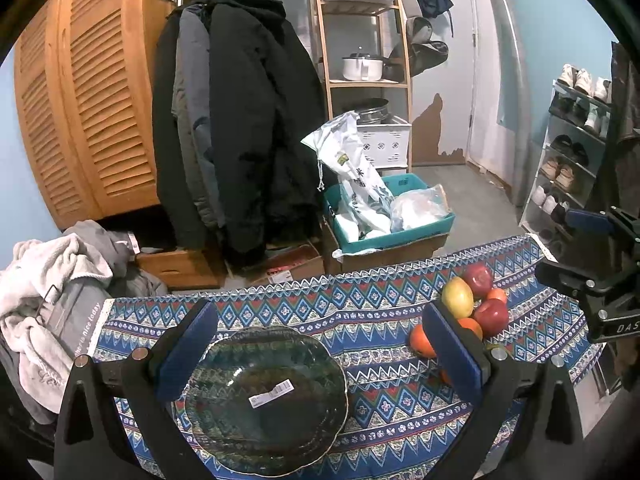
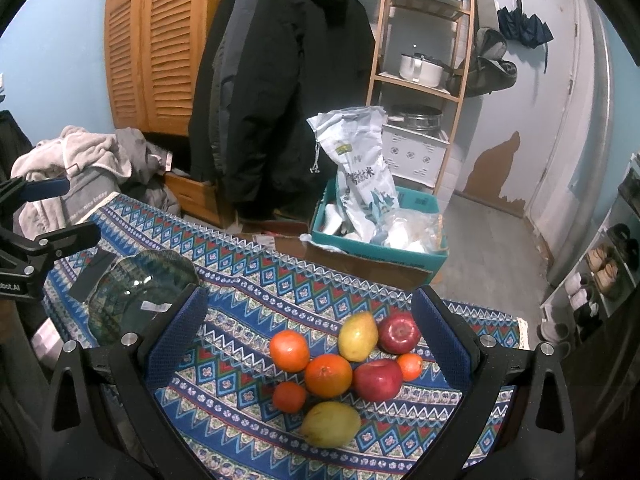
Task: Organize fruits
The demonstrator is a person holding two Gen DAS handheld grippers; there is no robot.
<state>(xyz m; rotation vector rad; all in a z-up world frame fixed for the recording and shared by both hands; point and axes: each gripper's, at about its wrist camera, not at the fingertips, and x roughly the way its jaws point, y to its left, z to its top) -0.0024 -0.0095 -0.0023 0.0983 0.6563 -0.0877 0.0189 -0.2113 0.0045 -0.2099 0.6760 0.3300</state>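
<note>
- Eight fruits clustered near the right edge of the patterned tablecloth, all touching or nearly touching one another.
- Two red apples: one apple at the far right of the cluster, second apple just in front of it.
- Two yellow-green mangoes: one mango toward the far edge beside the far apple, second mango nearest the camera.
- Four orange fruits: large orange in the middle, another orange to its left, small tangerine below that, small tangerine tucked between the two apples.
- Dark green glass bowl toward the left edge of the cloth, empty apart from a white sticker on its inside, well apart from the fruit.
- Left gripper released, blue-padded fingers spread wide above the bowl, gripping nothing.
- Right gripper likewise released, fingers wide on either side of the fruit cluster, touching none of it.
- Behind the table: dark coats, a teal crate with bags, wooden shelving.
</note>
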